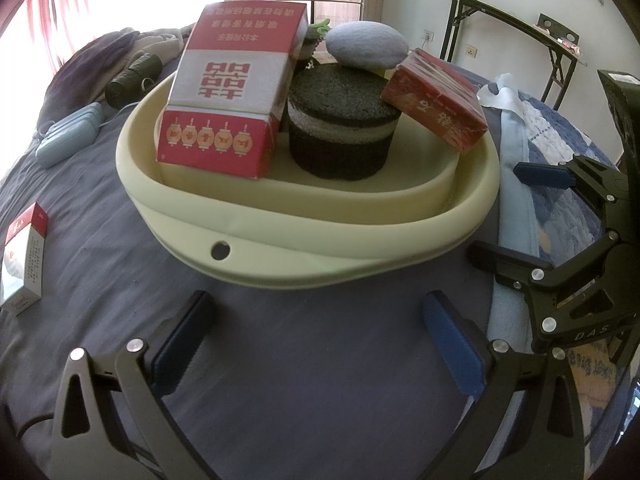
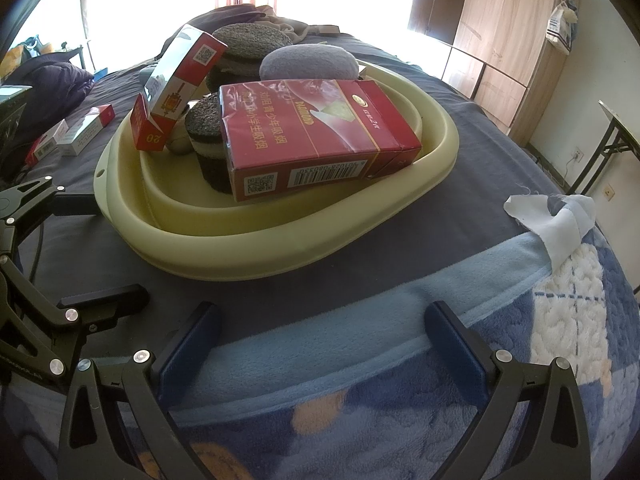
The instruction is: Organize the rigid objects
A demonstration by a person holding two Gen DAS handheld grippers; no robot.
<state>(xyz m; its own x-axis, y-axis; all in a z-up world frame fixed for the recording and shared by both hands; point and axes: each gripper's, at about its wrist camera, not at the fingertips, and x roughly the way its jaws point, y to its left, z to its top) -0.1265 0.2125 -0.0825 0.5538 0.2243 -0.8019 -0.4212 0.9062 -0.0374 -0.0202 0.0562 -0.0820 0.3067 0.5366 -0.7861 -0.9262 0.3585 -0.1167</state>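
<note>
A cream oval basin (image 1: 280, 236) sits on the bed and also shows in the right wrist view (image 2: 256, 256). It holds a red-and-white cigarette box (image 1: 228, 92), a dark red cigarette box (image 1: 436, 100) (image 2: 316, 136), round black-and-white sponges (image 1: 340, 128) (image 2: 208, 144) and a grey pebble-shaped cushion (image 1: 366, 44) (image 2: 308, 64). My left gripper (image 1: 320, 340) is open and empty just in front of the basin. My right gripper (image 2: 320, 344) is open and empty over the blue blanket, to the right of the basin; it also shows in the left wrist view (image 1: 508, 216).
A loose cigarette box (image 1: 24, 260) lies on the dark sheet at left; two more boxes (image 2: 68, 132) show in the right wrist view. A blue case (image 1: 68, 136) and a dark roll (image 1: 132, 76) lie behind. A patterned blue blanket (image 2: 440, 360) covers the right side. A folding table (image 1: 520, 28) stands by the wall.
</note>
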